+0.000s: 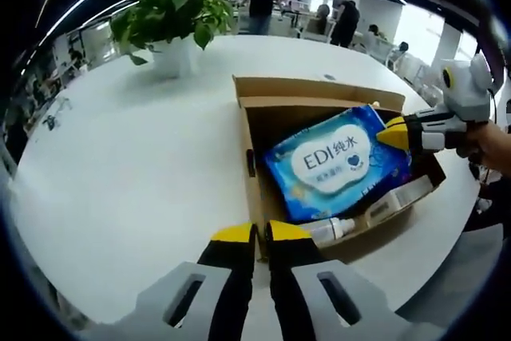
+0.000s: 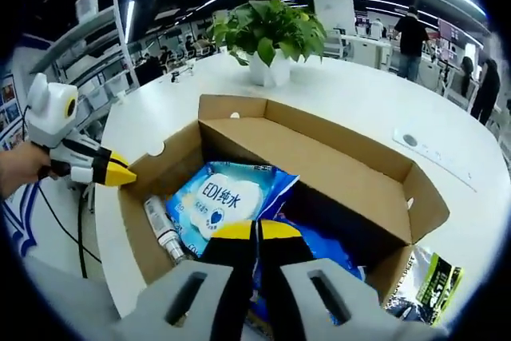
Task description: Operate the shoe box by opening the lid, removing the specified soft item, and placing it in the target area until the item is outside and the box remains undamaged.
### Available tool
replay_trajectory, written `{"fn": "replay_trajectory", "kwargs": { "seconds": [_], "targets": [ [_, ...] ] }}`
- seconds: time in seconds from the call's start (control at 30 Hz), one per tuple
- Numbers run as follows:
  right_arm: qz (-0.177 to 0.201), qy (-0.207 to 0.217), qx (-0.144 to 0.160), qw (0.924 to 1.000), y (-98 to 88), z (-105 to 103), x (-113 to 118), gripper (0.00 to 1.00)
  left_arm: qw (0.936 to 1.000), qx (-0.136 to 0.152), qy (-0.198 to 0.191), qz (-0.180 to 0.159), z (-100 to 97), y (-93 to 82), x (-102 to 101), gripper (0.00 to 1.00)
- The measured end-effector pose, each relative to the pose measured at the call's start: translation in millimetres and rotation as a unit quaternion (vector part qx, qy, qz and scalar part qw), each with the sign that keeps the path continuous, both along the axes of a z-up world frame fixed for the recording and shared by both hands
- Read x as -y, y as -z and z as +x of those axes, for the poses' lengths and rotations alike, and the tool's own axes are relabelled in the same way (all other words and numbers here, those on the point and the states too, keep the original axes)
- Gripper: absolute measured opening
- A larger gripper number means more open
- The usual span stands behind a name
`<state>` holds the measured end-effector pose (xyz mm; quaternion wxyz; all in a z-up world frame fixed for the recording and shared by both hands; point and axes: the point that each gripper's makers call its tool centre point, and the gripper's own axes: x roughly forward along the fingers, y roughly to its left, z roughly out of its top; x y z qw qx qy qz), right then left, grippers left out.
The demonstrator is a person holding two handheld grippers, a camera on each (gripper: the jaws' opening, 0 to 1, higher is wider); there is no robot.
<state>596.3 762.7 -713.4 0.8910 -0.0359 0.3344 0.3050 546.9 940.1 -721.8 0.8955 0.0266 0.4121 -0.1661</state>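
Observation:
An open brown shoe box [image 1: 254, 129] [image 2: 343, 173] sits on a white table, its lid flap folded back. Inside lies a soft blue wipes pack [image 1: 335, 161] [image 2: 219, 197] with a white label, tilted up. My left gripper [image 1: 260, 233] [image 2: 120, 173] is at the box's near side wall, and its jaws look shut on the cardboard edge. My right gripper [image 2: 255, 231] [image 1: 393, 133] is down inside the box, jaws closed on an edge of the blue pack.
A small white bottle [image 1: 331, 231] [image 2: 164, 233] and a white carton [image 1: 399, 197] also lie in the box. A potted plant [image 1: 172, 17] [image 2: 267, 33] stands behind it. A green and black packet [image 2: 437, 277] lies beside the box. People stand far off.

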Motion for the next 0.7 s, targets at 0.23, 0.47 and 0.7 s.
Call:
{"fn": "replay_trajectory", "kwargs": {
  "seconds": [0.23,0.47,0.7],
  "targets": [
    [-0.005,0.004,0.007,1.0000,-9.9,-1.7,12.5,0.00,0.9999,-0.004,0.006,0.008,-0.5,-0.3,0.1,0.03],
    [-0.008,0.012,0.000,0.9999,-4.0,-4.5,24.7,0.00,0.9998,-0.009,0.010,0.018,-0.4,-0.3,0.5,0.03],
    [-0.009,0.017,-0.010,0.9998,3.6,-8.8,33.6,0.00,0.9992,-0.015,0.021,0.030,-0.4,-0.3,0.8,0.03]
  ]
}}
